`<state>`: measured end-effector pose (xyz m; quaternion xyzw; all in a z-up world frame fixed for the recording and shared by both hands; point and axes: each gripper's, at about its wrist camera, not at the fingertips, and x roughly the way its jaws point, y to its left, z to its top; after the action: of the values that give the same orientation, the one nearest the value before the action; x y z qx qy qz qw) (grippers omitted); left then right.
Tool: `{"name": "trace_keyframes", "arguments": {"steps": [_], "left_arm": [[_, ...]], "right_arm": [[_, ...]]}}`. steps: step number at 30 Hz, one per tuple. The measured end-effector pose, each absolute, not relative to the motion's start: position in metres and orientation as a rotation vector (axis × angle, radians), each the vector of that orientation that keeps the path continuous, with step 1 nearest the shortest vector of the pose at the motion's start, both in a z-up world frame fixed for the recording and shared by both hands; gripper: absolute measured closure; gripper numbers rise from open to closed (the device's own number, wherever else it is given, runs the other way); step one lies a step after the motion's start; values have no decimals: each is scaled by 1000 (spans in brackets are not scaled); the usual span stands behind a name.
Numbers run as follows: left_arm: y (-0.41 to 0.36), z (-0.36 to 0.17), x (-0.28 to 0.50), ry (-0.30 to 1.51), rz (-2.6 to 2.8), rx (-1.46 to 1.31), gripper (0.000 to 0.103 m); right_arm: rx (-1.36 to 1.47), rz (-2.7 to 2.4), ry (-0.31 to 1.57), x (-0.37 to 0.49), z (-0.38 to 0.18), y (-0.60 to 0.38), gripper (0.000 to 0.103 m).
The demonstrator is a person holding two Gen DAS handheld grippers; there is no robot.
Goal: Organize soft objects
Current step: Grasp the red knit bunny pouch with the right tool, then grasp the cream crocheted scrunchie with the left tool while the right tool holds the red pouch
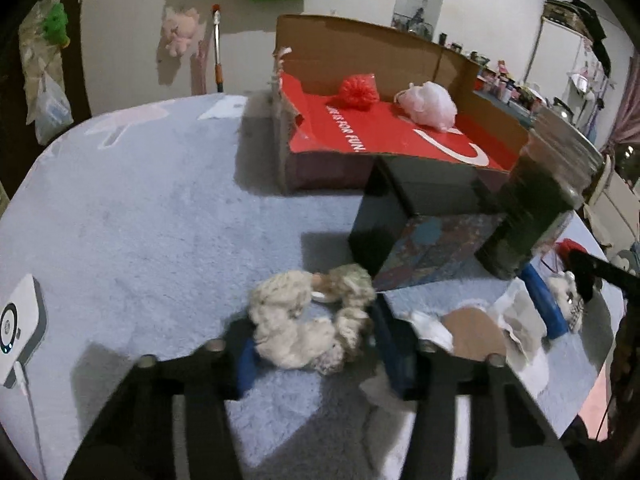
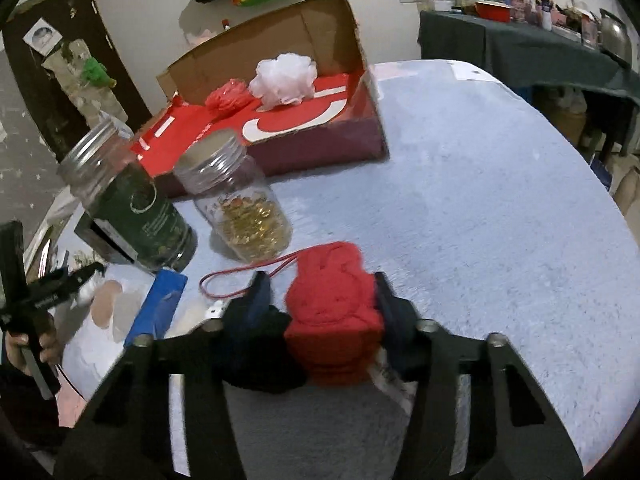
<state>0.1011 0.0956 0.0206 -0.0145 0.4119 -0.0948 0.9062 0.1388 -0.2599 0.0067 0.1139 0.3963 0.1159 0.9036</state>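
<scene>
Red plush toy (image 2: 334, 312) clamped in your right gripper (image 2: 320, 312), fluffy beige toy (image 1: 308, 320) pinched in your left gripper (image 1: 312, 344) — both just above the blue cloth; next, carry each into the cardboard box (image 2: 280, 40) beside the two poufs.

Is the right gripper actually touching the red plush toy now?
Touching. In the right wrist view the red plush toy sits squeezed between the right gripper fingers, with both pads pressed into its sides.
</scene>
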Motion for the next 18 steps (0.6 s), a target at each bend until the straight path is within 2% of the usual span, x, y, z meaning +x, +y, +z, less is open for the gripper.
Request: {"name": "trace_keyframes", "arguments": {"steps": [1, 2, 11, 18], "left_arm": [[96, 22, 99, 848, -204, -30, 78], [96, 23, 97, 848, -204, -35, 87], [94, 60, 67, 743, -257, -40, 87], [45, 64, 50, 719, -475, 1, 87]], "right_arm": [[259, 247, 818, 138, 8, -263, 68], [269, 246, 813, 138, 10, -265, 69], [272, 328, 718, 122, 44, -254, 69], [277, 458, 734, 113, 44, -221, 69]]}}
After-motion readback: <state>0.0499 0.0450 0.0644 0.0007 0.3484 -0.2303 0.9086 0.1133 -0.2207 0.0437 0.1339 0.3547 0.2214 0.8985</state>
